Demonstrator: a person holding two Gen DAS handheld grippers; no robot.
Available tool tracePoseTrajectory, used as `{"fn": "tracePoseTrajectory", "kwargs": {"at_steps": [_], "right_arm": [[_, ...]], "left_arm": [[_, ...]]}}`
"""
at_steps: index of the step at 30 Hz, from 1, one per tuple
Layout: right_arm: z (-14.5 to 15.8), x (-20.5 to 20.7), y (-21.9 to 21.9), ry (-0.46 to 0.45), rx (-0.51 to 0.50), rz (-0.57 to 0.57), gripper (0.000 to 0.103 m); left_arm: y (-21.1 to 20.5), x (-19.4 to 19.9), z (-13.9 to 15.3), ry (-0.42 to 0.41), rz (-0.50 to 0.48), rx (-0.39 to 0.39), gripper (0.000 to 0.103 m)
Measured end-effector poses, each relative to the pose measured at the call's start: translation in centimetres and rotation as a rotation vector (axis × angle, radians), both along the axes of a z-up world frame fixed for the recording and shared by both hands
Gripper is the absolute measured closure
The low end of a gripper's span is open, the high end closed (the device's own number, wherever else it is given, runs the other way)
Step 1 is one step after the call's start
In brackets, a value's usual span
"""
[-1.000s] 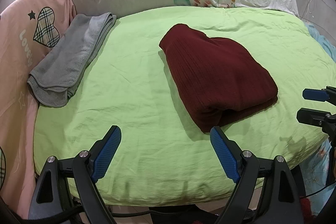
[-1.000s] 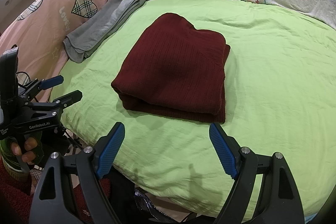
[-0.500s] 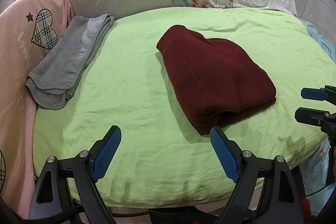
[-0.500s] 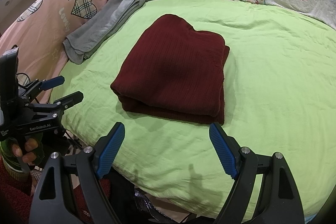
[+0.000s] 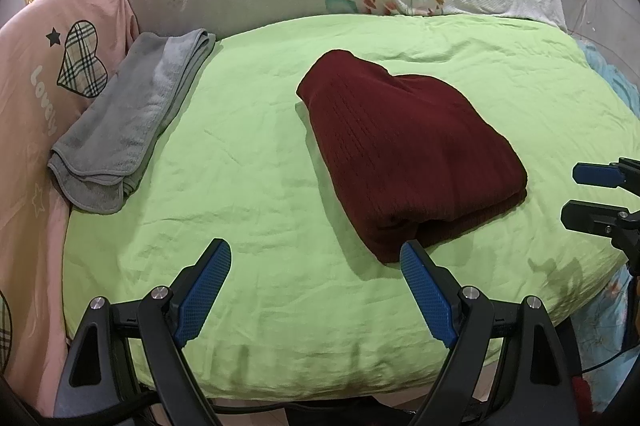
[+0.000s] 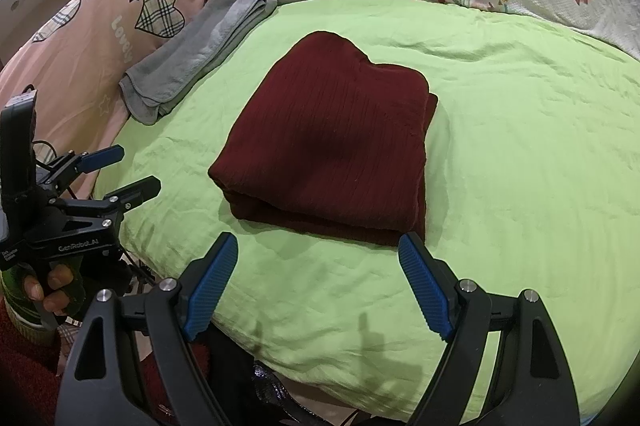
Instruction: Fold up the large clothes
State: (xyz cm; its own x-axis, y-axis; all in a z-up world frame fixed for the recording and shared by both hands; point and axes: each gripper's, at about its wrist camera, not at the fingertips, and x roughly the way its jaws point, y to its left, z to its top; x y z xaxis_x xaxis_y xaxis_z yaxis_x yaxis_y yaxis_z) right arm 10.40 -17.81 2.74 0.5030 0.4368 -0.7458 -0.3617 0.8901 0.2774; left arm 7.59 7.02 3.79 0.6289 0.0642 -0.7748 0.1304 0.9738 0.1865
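Fig.: maroon garment point(image 6: 328, 142) folded, centre; L gripper point(image 5: 316, 262) & R gripper point(image 6: 318, 258) spread, empty. Leave fold undisturbed; withdraw clear.

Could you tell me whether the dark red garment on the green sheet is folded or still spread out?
Folded: the dark red garment forms a compact rectangle, with stacked layers visible along its near edge.

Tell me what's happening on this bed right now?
A person holds a gripper in each hand over a bed with a green sheet. A dark red garment lies folded into a compact stack on the sheet. Both the left gripper and the right gripper are open and empty, near the bed's front edge, touching nothing. A folded grey towel lies at the sheet's left edge, against pink bedding.
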Motion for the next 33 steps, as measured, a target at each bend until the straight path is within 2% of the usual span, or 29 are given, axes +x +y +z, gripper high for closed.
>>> {"fn": "tracePoseTrajectory", "kwargs": {"at_steps": [13, 33], "right_arm": [[0.2, 0.4, -0.1, -0.004, 0.002, 0.002, 0.020], [0.2, 4.0, -0.7, -0.006, 0.035, -0.006, 0.020]], "left_arm": [[-0.2, 0.7, 0.0, -0.008, 0.007, 0.004, 0.016], [-0.9, 2.9, 0.4, -0.003, 0.010, 0.005, 0.016]]}}
